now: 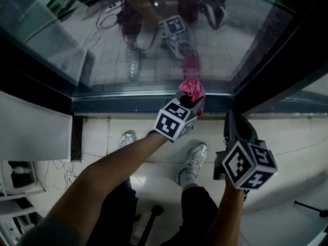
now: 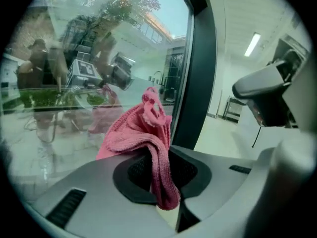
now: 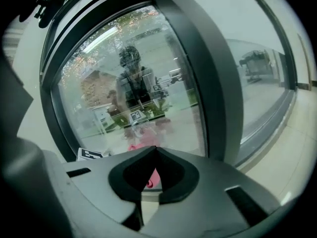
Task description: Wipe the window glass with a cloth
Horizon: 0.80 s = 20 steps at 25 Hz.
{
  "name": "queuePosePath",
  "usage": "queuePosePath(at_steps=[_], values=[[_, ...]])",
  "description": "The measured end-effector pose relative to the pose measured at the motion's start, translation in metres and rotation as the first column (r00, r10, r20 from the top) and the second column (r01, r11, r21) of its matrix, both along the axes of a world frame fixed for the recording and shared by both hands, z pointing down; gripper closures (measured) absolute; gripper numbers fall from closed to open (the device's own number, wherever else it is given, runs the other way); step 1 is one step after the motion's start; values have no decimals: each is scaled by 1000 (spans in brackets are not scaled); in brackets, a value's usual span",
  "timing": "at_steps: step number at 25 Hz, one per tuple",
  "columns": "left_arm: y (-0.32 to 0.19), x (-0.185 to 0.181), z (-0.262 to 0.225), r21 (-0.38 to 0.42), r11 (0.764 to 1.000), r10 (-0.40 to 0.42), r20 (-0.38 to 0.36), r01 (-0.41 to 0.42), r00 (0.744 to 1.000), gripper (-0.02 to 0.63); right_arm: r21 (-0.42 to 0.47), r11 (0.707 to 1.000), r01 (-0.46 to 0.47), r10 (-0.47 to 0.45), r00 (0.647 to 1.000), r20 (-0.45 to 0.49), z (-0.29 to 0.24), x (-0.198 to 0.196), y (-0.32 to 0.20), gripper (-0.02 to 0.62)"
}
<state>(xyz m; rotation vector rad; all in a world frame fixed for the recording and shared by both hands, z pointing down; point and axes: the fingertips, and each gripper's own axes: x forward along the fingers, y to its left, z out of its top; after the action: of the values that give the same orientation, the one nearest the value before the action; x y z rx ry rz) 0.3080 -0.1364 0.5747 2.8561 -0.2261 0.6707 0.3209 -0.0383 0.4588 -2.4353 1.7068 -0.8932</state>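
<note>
Under you lies a pale tiled floor [image 1: 292,132], with your two light sneakers [image 1: 193,161] planted on it. A dark window frame post [image 1: 266,81] rises at your right. At your left stands a white cabinet [image 1: 33,132] with loose cables [image 1: 59,169] beside it. A ceiling strip light [image 2: 252,43] glows overhead.

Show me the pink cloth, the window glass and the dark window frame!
pink cloth [image 2: 136,130]: left gripper view, bunched top.
window glass [image 1: 241,40]: head view, bare pane.
window frame [image 2: 200,68]: left gripper view, upright post.
</note>
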Motion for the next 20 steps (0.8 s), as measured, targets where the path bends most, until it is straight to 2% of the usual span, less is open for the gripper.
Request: queuePosePath(at_steps=[4, 11, 15, 20], values=[[-36, -64, 0, 8, 996, -88, 31, 88, 996, 549, -45, 994, 100, -100, 995, 1, 7, -47, -33, 595], [-98, -177, -8, 43, 970, -242, 58, 240, 969, 549, -32, 962, 269, -269, 963, 12, 10, -127, -92, 595], [-140, -249, 2, 31, 926, -377, 75, 376, 923, 549, -35, 934, 355, -355, 935, 25, 17, -167, -121, 595], [-187, -342, 13, 31, 847, -530, 101, 530, 842, 548, -48, 898, 438, -438, 899, 16, 22, -215, -156, 595]])
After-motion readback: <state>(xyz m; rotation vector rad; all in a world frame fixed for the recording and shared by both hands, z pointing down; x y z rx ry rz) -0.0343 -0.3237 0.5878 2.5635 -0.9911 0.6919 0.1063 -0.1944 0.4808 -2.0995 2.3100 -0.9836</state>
